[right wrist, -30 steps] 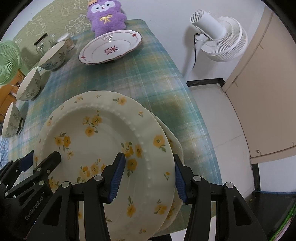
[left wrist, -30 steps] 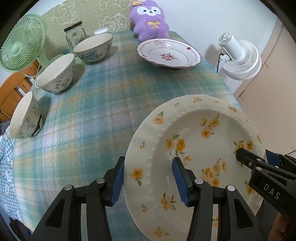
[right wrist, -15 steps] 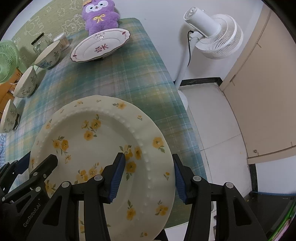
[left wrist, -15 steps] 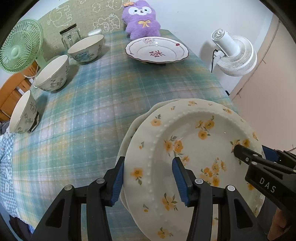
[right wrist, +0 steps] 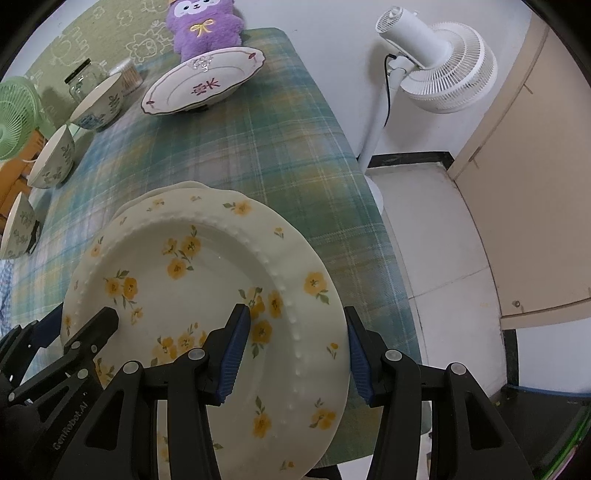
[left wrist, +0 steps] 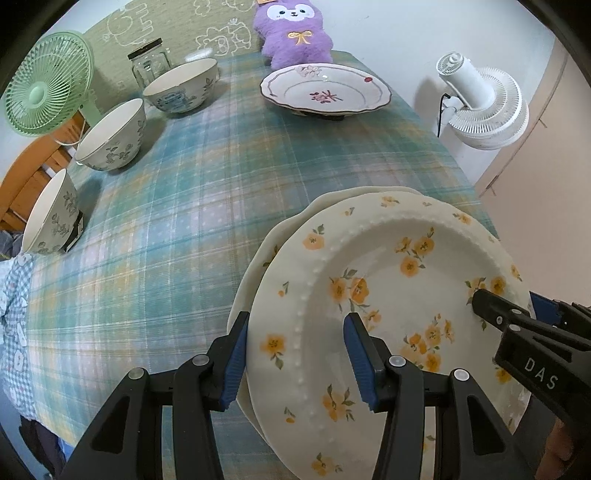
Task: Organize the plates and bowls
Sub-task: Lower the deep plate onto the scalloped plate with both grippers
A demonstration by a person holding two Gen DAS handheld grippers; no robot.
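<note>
A cream plate with yellow flowers (left wrist: 388, 295) (right wrist: 207, 280) is held by both grippers at opposite rims. My left gripper (left wrist: 295, 332) is shut on its left rim, one finger under the edge and one inside the plate. My right gripper (right wrist: 297, 325) is shut on the right rim in the same way. Under it a second cream plate (left wrist: 266, 254) (right wrist: 177, 188) lies on the table's near right corner, with only its far left edge showing. Whether the two plates touch I cannot tell.
A red-patterned plate (left wrist: 325, 88) stands at the far end before a purple plush (left wrist: 295, 33). Three flowered bowls (left wrist: 181, 90) (left wrist: 110, 134) (left wrist: 50, 214) line the left side by a glass jar (left wrist: 149, 64) and green fan (left wrist: 48, 83). A white fan (right wrist: 436, 62) stands beyond the plaid table's (left wrist: 184, 221) right edge.
Both grippers have carried the flowered plate back toward the table's near right corner and slightly down. It now sits over the second cream plate, whose edge peeks out at the far left.
</note>
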